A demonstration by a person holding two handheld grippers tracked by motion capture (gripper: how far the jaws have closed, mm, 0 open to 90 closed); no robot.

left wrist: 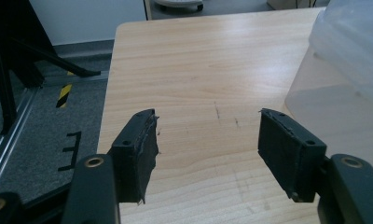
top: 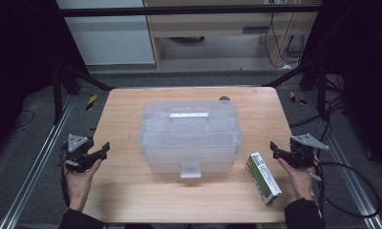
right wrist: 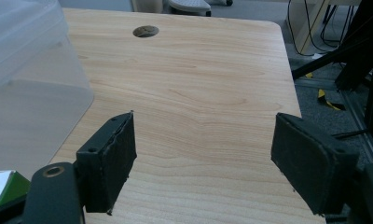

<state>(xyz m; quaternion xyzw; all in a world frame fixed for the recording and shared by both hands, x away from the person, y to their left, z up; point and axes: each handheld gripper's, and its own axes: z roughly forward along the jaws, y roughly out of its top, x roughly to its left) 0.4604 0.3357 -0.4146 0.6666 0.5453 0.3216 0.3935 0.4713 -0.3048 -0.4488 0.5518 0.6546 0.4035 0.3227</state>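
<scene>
A clear plastic box (top: 190, 136) with a lid, a top handle and a front latch stands in the middle of the wooden table (top: 127, 186). A green and white carton (top: 262, 177) lies flat to its right, near the front edge. My left gripper (top: 103, 149) hovers at the table's left edge, open, with nothing between its jaws (left wrist: 208, 144). My right gripper (top: 274, 148) is held at the right edge, just behind the carton, open and empty (right wrist: 203, 154). The box's side (left wrist: 343, 79) shows at the right of the left gripper view, and its other side (right wrist: 31, 88) at the left of the right gripper view.
A round cable hole (top: 224, 99) sits in the table's far edge behind the box. Bare wood lies on both sides of the box. Metal rails (top: 31, 171) run along the floor on each side, and cables (top: 356, 191) trail at the right.
</scene>
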